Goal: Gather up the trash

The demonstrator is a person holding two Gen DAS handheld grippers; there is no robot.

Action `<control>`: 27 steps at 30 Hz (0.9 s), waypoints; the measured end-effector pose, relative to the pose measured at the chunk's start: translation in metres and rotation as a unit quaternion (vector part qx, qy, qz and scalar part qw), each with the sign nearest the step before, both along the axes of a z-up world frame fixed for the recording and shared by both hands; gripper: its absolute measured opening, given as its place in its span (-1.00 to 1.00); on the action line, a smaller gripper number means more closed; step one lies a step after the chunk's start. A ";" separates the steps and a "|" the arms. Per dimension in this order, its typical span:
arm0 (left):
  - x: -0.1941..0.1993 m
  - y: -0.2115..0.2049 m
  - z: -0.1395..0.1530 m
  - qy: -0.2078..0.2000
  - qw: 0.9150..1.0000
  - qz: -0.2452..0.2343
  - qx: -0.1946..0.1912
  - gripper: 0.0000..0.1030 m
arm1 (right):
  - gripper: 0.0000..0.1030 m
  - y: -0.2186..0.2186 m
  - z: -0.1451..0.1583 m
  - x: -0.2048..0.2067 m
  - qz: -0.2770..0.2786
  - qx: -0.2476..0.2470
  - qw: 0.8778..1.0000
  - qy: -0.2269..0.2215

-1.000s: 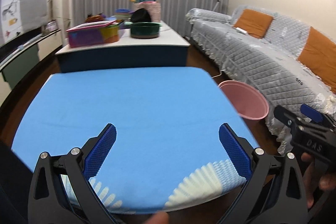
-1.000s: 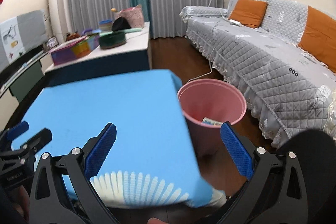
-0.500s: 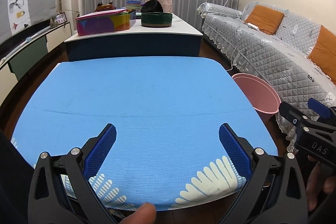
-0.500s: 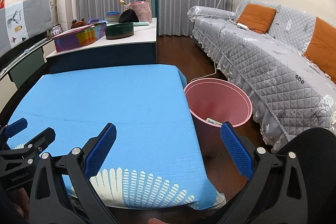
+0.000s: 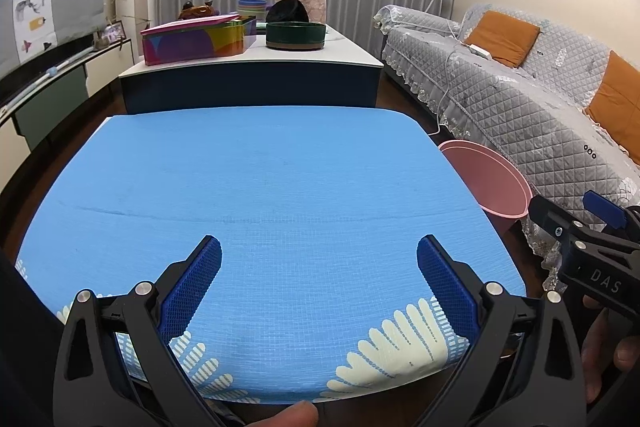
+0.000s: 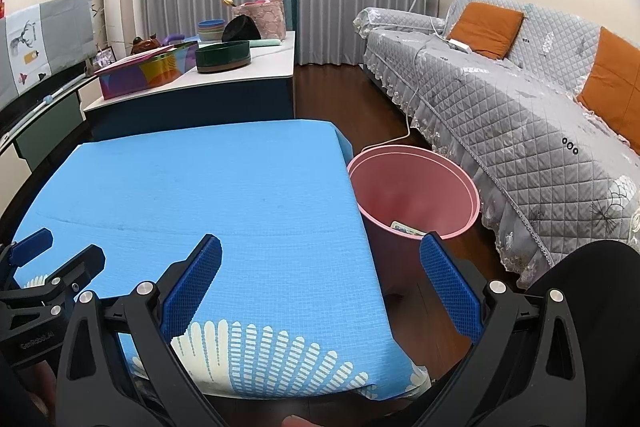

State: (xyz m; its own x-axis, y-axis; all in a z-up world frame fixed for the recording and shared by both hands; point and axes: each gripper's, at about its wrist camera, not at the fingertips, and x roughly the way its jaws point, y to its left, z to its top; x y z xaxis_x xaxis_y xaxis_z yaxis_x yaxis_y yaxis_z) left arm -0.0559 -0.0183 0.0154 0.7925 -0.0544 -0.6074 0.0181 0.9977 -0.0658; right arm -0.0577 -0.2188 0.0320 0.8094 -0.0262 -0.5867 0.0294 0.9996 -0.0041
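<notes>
Left gripper: the left gripper (image 5: 319, 269) is hanging spread wide and holding nothing, low in the frame of its own view, above the near edge of the table (image 5: 260, 187).
Right gripper: the right gripper (image 6: 320, 267) is likewise gaping and carrying nothing, its left finger over the blue cloth and its right finger in front of the bin (image 6: 416, 187).
Table: the blue cloth is showing no litter anywhere on it in either view.
Trash: the only scrap showing is a small printed wrapper or card (image 6: 406, 229) lying at the bottom of the bin, lower right of centre in the right wrist view.
Handling: it is looking flat, thin and light, probably slippery and easily creased; a pinch across one free edge would likely suit it better than a press from above.
Bin: the pink plastic bin is standing on the floor just beside the table's right edge, between table and sofa (image 6: 520, 99).
Hidden: the bin's floor is mostly covered by its near wall and the right finger, so more scraps may be lying there; the floor under the table is out of sight.
Far: the boxes and bowls on the far counter (image 5: 248, 63) are too distant to judge as trash.
</notes>
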 end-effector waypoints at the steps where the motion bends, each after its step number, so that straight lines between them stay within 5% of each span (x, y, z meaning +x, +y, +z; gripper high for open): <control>1: 0.000 0.000 0.000 0.000 1.000 0.000 0.000 0.85 | 0.90 0.000 0.000 0.000 0.000 0.000 1.000 0.000; 27: 0.001 -0.002 0.001 -0.001 1.000 0.000 -0.001 0.85 | 0.90 0.000 0.000 0.001 -0.001 0.000 1.000 0.000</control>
State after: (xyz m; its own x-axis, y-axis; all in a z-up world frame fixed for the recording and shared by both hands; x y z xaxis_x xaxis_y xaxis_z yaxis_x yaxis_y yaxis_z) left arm -0.0552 -0.0204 0.0169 0.7934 -0.0563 -0.6061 0.0190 0.9975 -0.0677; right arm -0.0572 -0.2186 0.0324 0.8099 -0.0278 -0.5860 0.0310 0.9995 -0.0047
